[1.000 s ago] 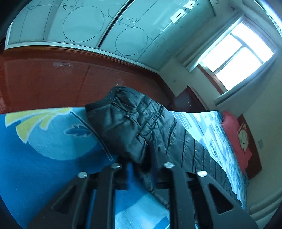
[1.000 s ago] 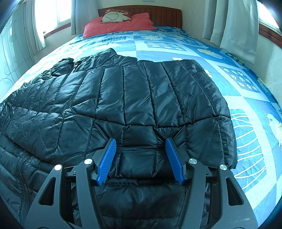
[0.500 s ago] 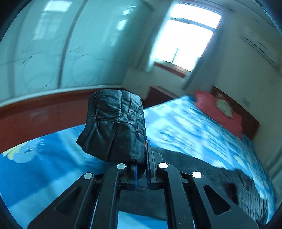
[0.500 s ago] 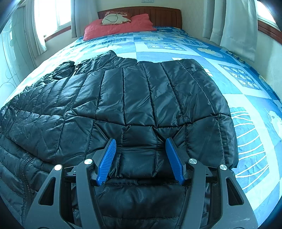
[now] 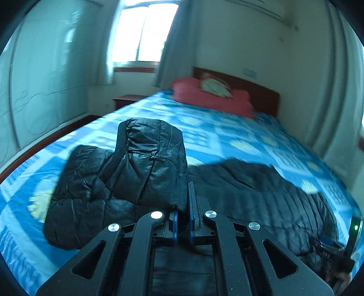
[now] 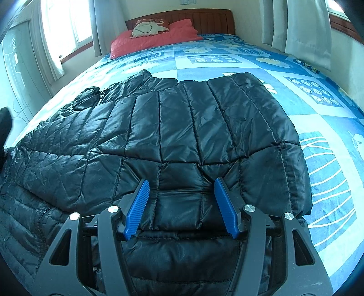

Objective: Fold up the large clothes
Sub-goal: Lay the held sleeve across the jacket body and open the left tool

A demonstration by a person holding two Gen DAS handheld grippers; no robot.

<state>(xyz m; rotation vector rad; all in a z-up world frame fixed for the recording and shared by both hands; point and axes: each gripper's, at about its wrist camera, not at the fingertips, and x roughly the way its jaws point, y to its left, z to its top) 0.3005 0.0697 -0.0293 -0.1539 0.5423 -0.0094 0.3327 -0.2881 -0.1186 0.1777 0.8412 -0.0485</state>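
A fold of the black jacket (image 5: 150,168) is being pinched between the nearly closed jaws of the left hand-held gripper (image 5: 183,224), and the raised sleeve end is blocking part of the bed (image 5: 227,136) behind it. The far side of that view is being smeared by blur, so the jacket's quilting there is hard to make out. The jaws of the right hand-held gripper (image 6: 180,207) are being held wide apart over the jacket's near edge, with nothing clamped between the blue pads (image 6: 137,208); whether they are touching the fabric cannot be told. The jacket is being cut off at the lower left. Farther back, a red pillow (image 6: 157,37) is lying against the headboard (image 6: 204,19).
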